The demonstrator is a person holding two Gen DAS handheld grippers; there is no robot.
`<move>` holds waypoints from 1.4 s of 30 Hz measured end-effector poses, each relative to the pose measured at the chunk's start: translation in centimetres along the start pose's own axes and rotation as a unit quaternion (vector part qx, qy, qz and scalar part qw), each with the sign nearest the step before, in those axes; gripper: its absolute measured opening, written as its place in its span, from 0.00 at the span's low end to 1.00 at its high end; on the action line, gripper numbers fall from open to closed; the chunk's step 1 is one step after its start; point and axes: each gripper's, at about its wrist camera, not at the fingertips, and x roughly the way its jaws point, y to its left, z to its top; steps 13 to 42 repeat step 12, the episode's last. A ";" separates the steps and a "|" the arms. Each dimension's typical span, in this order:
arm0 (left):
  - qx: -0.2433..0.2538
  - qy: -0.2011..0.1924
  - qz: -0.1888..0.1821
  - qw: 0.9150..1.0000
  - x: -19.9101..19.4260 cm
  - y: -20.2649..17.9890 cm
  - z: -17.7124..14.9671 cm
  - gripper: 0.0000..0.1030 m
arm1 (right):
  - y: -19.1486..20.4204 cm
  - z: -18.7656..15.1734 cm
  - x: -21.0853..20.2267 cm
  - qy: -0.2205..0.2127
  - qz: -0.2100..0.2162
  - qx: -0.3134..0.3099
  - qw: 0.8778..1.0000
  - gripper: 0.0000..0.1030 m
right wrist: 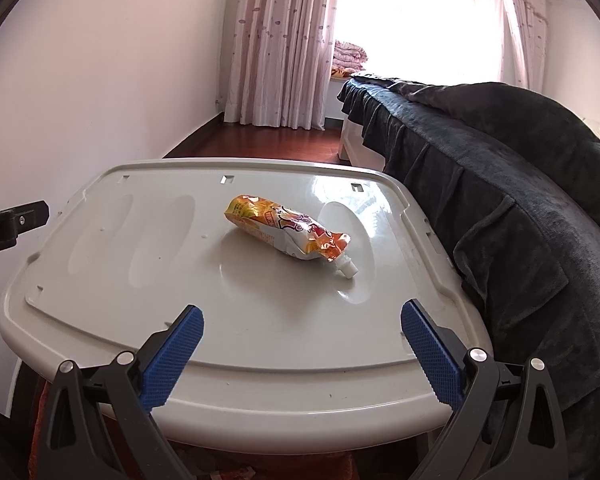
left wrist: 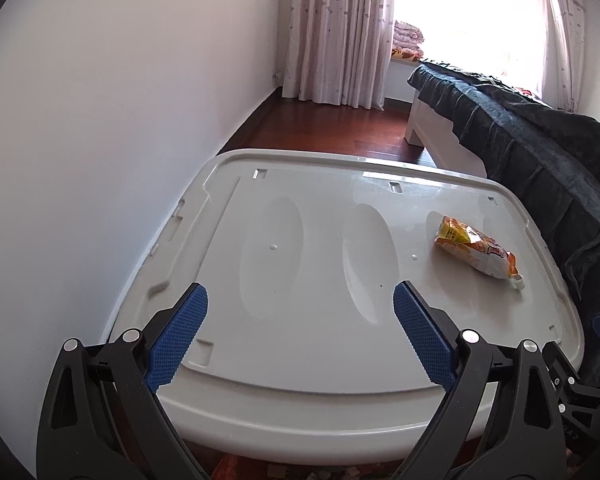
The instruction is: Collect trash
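Note:
An orange and white drink pouch (right wrist: pixel 286 229) with a white spout lies on its side on a white plastic lid (right wrist: pixel 100 280). In the left wrist view the pouch (left wrist: pixel 476 252) lies at the right side of the lid (left wrist: pixel 300 360). My right gripper (right wrist: pixel 302 318) is open and empty, above the lid's near edge, short of the pouch. My left gripper (left wrist: pixel 300 298) is open and empty over the lid's near left part, well left of the pouch. Part of the left gripper's body (right wrist: pixel 12 226) shows at the left edge of the right wrist view.
A bed with a dark blanket (right wrist: pixel 500 184) stands right against the lid's right side. A white wall (left wrist: pixel 120 120) runs along the left. Beyond the lid are a red wood floor (left wrist: pixel 332 124), curtains (right wrist: pixel 276 40) and a bright window.

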 end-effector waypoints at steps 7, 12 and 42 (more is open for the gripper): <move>0.009 -0.004 0.006 1.000 -0.1 -0.2 0.0 0.89 | -0.2 0.0 0.0 0.001 -0.001 0.002 1.000 0.95; 0.010 -0.003 0.002 1.000 0.0 -0.1 0.0 0.89 | -0.3 -0.1 0.0 0.001 -0.001 0.002 1.000 0.95; 0.010 -0.003 0.002 1.000 0.0 -0.1 0.0 0.89 | -0.3 -0.1 0.0 0.001 -0.001 0.002 1.000 0.95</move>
